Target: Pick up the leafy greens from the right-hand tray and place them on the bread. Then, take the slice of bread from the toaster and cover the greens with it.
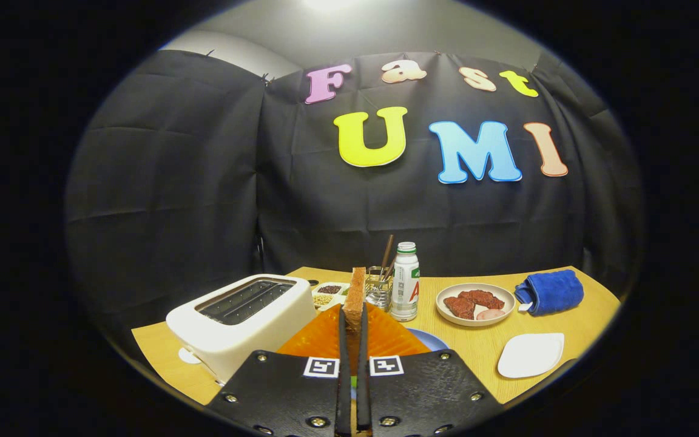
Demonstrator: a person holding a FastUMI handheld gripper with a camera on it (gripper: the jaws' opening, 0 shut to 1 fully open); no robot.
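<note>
Slice of bread (355,297): held edge-on and upright between the nearly closed fingers of the hand-held gripper (353,318), long axis vertical, above the desk (477,349) just right of the toaster (243,321). Judged light, stiff-crusted, crumbly; best pinched at the lower edge with mild pressure. Orange ridged surface (386,340) lay below; greens not discernible.

The toaster (241,321) stands on the table (483,349). Right of the toaster, the gripper (353,321) pinches an upright bread slice (356,296). Behind that, right of the toaster, stand a utensil holder (378,288) and a bottle (405,282); farther right a plate of meat (475,304), then a folded towel (551,292).
</note>
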